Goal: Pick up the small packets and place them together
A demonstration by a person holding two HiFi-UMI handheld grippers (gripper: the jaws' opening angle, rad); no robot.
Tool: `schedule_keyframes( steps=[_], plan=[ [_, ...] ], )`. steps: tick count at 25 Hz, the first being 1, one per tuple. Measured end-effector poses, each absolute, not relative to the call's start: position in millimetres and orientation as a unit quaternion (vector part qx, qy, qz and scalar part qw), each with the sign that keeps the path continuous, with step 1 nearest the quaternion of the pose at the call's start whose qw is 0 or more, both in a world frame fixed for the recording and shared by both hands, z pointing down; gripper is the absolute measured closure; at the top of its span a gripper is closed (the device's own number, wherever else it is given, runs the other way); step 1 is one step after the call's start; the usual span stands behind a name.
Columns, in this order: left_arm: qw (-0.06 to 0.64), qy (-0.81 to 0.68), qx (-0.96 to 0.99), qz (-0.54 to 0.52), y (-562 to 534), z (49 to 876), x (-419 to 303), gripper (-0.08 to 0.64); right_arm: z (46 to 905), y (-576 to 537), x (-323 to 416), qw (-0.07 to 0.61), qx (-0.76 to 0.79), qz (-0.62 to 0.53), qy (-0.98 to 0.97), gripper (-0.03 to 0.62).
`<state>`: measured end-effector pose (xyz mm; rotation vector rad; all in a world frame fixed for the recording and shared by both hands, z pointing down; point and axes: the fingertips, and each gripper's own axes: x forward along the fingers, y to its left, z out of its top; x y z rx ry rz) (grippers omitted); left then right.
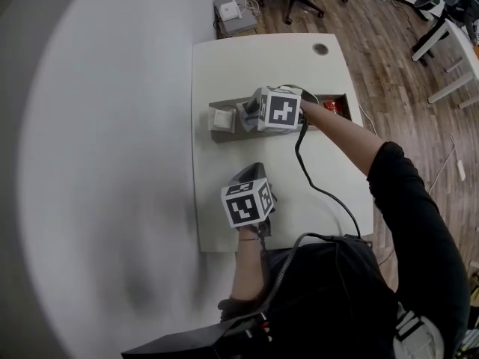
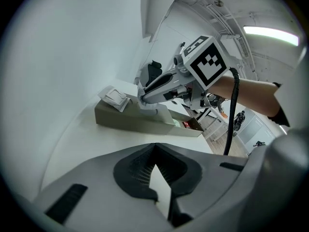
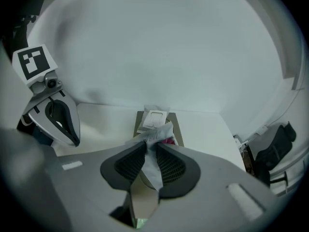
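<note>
A pale packet (image 3: 155,133) sits pinched between the right tool's (image 3: 150,151) pads.

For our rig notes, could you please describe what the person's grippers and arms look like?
Both the left gripper and right gripper are pale grey moulded plastic with black ribbed pads, each carrying a white cube with black square markers. A black cable trails from the right one. The sleeves are black.
</note>
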<state>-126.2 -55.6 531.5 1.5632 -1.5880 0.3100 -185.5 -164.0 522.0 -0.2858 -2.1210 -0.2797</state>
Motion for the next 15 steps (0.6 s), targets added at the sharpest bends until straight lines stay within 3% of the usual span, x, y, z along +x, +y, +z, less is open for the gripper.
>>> schedule_keyframes(
  steps=[15],
  plan=[
    [0.436, -0.651, 0.609, 0.126, -39, 529, -142, 0.563, 533, -154, -215, 0.480, -0.116, -0.124, -0.861, 0.514]
  ],
)
